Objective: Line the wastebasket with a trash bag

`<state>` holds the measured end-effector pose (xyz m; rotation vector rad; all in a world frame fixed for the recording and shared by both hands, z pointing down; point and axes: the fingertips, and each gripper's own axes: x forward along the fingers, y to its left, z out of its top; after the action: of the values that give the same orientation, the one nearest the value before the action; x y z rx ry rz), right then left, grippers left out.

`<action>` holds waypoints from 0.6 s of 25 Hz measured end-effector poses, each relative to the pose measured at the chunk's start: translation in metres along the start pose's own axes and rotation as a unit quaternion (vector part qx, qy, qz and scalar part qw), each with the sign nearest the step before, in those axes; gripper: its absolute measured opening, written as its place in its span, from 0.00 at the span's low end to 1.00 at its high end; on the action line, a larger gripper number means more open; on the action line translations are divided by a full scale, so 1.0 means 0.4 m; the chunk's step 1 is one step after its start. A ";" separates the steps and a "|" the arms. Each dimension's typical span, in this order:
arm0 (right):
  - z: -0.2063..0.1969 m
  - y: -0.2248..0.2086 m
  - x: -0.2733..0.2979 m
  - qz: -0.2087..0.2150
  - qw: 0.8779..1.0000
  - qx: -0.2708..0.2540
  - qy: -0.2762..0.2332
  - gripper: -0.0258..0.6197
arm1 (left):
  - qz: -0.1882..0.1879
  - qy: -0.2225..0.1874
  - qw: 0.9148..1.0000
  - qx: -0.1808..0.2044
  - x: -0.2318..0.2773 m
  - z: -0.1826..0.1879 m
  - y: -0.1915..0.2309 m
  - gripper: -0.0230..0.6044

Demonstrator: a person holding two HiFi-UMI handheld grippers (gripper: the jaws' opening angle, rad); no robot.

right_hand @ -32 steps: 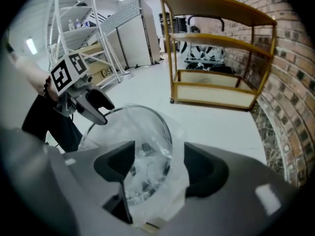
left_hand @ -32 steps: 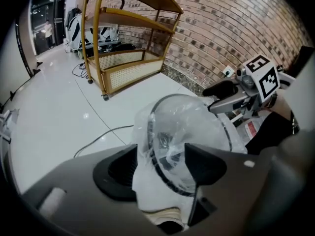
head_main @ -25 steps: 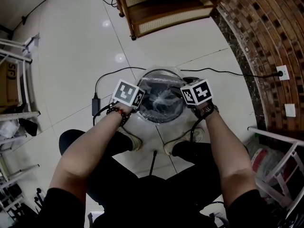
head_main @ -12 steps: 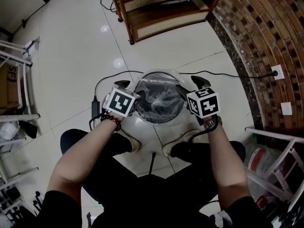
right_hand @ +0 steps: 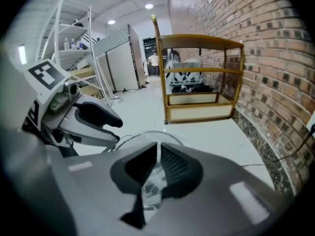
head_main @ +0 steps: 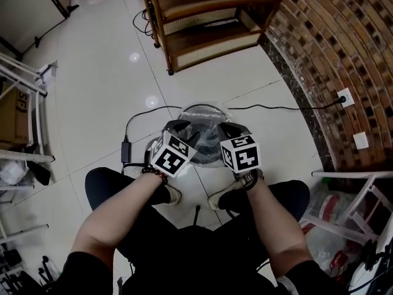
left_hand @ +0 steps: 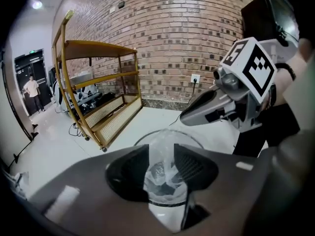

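The round wastebasket [head_main: 202, 117] stands on the floor between my feet, with a clear trash bag [head_main: 207, 139] crumpled inside it and film over its rim. Both grippers hover above it. My left gripper [head_main: 178, 127] is over the left rim, its jaws closing with a gap still showing; through that gap I see only the bag [left_hand: 166, 178] far below. My right gripper [head_main: 231, 130] is over the right rim, its jaws closing to a thin slit with nothing between them [right_hand: 157, 150]. Each gripper view shows the other gripper: the right gripper [left_hand: 186, 118] and the left gripper [right_hand: 114, 122].
A wooden shelf cart [head_main: 202, 11] stands beyond the basket, and a curved brick wall [head_main: 331, 48] with a socket [head_main: 346, 95] at the right. A black cable [head_main: 131, 117] and power brick [head_main: 125, 147] lie left of the basket. White racks [head_main: 24, 82] flank the left side.
Both grippers have lifted off the basket's rim and drawn closer together above it. Their jaws, wide before, have narrowed, the right one almost fully.
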<state>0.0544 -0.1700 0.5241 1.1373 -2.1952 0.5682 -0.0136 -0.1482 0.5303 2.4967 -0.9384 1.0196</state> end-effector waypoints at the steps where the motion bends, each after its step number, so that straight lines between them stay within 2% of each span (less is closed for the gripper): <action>1: 0.000 0.007 -0.005 -0.003 1.000 0.000 -0.002 0.07 | -0.001 -0.005 1.000 -0.002 -0.004 0.003 -0.010 0.28; 9: 0.003 0.059 -0.055 -0.022 0.999 0.009 -0.023 0.04 | 0.006 -0.039 0.999 -0.013 -0.055 0.029 -0.065 0.05; 15: 0.009 0.099 -0.088 -0.025 0.999 0.005 -0.031 0.04 | -0.003 -0.058 0.998 -0.014 -0.099 0.050 -0.097 0.04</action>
<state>0.0363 -0.1303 0.4939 1.2280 -2.2118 0.5296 0.0010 -0.1103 0.4876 2.5570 -0.9723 0.8602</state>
